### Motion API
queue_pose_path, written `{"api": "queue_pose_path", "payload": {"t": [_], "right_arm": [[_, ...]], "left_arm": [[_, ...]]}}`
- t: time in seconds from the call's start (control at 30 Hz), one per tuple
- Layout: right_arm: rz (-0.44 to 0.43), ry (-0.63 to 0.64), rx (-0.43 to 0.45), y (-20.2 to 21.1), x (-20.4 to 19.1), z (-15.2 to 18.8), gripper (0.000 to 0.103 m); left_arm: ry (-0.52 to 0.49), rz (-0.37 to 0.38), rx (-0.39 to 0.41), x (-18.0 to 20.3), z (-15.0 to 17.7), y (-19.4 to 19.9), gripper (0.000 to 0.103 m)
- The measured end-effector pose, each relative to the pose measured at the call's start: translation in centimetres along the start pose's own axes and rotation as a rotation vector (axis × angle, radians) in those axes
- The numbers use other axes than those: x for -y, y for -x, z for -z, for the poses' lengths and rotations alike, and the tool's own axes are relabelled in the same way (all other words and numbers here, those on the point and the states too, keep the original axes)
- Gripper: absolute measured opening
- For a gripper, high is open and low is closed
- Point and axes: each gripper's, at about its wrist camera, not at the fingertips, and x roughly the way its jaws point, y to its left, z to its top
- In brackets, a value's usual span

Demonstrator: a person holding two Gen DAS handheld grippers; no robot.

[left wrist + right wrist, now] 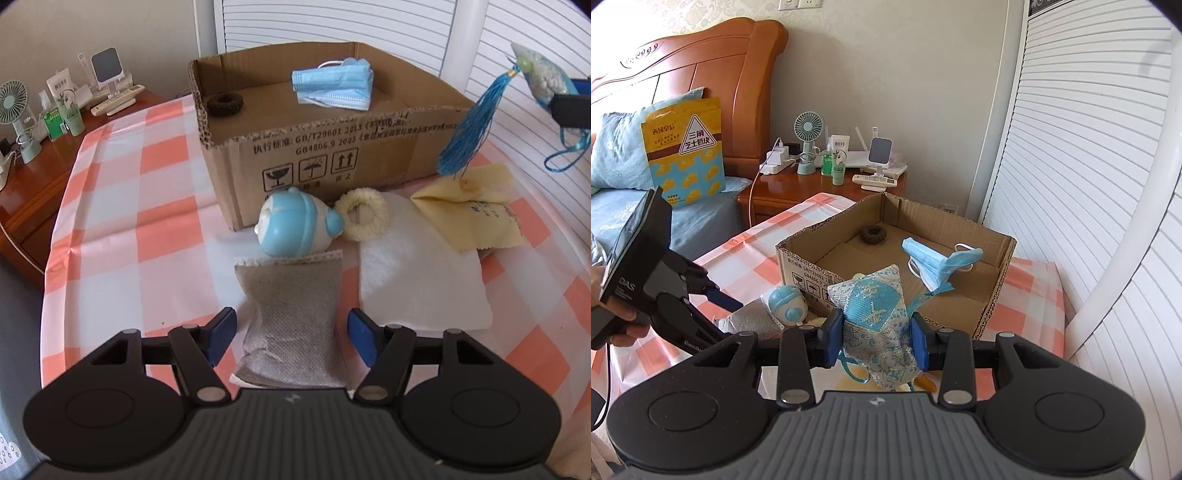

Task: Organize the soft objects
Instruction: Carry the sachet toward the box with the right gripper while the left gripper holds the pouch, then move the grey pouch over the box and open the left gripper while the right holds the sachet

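Observation:
My left gripper point(291, 336) is open, its blue pads on either side of a grey mesh pouch point(291, 317) lying on the checked tablecloth point(147, 229). Beyond the pouch lie a blue and white round toy point(295, 227) and a cream fluffy ring point(364, 214). My right gripper point(877, 341) is shut on a blue and silver embroidered sachet point(875, 321), held in the air before the open cardboard box point(997, 291). The sachet's blue tassel point(469, 125) hangs at the right of the left wrist view. The box point(317, 155) holds blue face masks point(332, 86) and a dark hair ring point(224, 103).
A white folded cloth point(417, 280) and a yellow cloth point(476, 210) lie right of the pouch. A wooden nightstand point(827, 188) with a fan, bottles and chargers stands behind the table. A bed with a yellow bag point(685, 151) is left. White slatted doors point(1089, 166) are right.

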Motion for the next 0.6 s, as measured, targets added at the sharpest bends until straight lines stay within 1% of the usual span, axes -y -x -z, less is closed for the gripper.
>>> {"api": "queue_pose_path", "payload": {"t": [0.03,0.07,0.1,0.17,0.2,0.23,0.3,0.37,0.5,0.6], "right_arm": [[0.002,0.002,0.000,0.0,0.0,0.0,0.043],[0.002,0.002,0.000,0.0,0.0,-0.1,0.043],[0.002,0.002,0.001,0.0,0.0,-0.1,0.043],[0.001,0.001,0.001,0.0,-0.1,-0.1,0.043],[0.001,0.001,0.001,0.0,-0.1,-0.1,0.043],[0.001,0.002,0.001,0.0,-0.1,-0.1,0.043],[0.001,0.003,0.000,0.0,-0.2,-0.1,0.043],[-0.001,0.005,-0.002,-0.1,-0.2,-0.1,0.043],[0.002,0.010,0.002,0.2,-0.2,-0.2,0.043],[0.002,0.010,0.008,0.4,-0.2,-0.3,0.043]], "left_arm": [[0.002,0.006,-0.008,0.0,0.2,-0.3,0.066],[0.003,0.002,-0.016,0.1,0.4,-0.6,0.062],[0.006,-0.001,-0.010,0.1,0.5,-0.6,0.051],[0.011,-0.001,-0.004,0.2,0.6,-0.6,0.040],[0.013,-0.002,0.000,0.2,0.6,-0.5,0.037],[0.011,0.001,0.005,0.2,0.5,-0.4,0.035],[0.006,0.002,0.003,0.3,0.4,-0.2,0.028],[-0.002,0.001,0.007,0.3,0.4,0.0,0.025],[-0.012,0.007,0.020,0.2,0.2,1.0,0.025],[-0.029,0.002,0.044,0.2,-0.1,2.3,0.025]]}}
